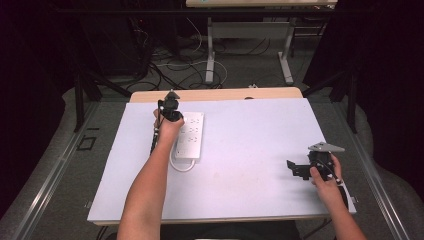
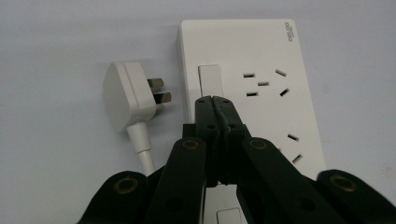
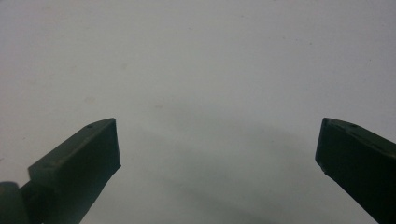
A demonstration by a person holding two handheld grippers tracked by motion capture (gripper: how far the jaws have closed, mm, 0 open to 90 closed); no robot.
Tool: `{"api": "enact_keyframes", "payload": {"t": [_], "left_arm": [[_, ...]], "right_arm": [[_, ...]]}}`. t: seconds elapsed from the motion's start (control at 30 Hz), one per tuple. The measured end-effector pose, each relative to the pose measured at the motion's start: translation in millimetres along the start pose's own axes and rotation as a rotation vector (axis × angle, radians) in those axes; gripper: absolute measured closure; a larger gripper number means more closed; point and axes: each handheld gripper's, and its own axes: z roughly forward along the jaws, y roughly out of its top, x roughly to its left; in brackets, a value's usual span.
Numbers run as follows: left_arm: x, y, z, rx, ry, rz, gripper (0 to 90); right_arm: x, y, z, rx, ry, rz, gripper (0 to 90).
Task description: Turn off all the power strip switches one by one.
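Observation:
A white power strip (image 1: 192, 135) lies on the white table sheet, left of centre. In the left gripper view the strip (image 2: 261, 56) shows a rocker switch (image 2: 209, 80) and several sockets. My left gripper (image 2: 214, 99) is shut with nothing between its jaws, its tips right at the lower end of that switch. A white plug (image 2: 125, 95) on its cable lies loose on the sheet beside the strip, its prongs pointing toward the strip's side. My right gripper (image 1: 294, 169) rests low at the right of the table, and its jaws (image 3: 217, 140) stand wide apart over bare sheet.
The strip's cable (image 1: 181, 166) loops out from its near end. The table's wooden far edge (image 1: 215, 94) shows behind the sheet. Beyond the table are another table's legs (image 1: 210, 55) and loose floor cables (image 1: 160, 70).

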Motion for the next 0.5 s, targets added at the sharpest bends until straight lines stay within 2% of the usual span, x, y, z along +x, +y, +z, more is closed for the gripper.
{"api": "enact_keyframes", "payload": {"t": [0.03, 0.1, 0.3, 0.5], "left_arm": [[1.1, 0.8, -1.4, 0.007, 0.002, 0.013, 90.0], [0.0, 2.4, -3.2, -0.006, 0.001, -0.002, 90.0], [-2.5, 9.6, -10.6, -0.017, 0.003, 0.016, 90.0], [-6.9, 15.2, -12.6, -0.033, -0.002, 0.017, 90.0]], "right_arm": [[-0.1, 0.0, 0.1, 0.001, 0.000, 0.000, 0.0], [0.3, 0.0, 0.2, 0.003, 0.000, 0.007, 0.0], [0.1, -0.2, 0.0, 0.002, -0.001, 0.002, 0.0], [-0.3, -0.2, -0.7, -0.002, -0.002, 0.008, 0.0]]}}
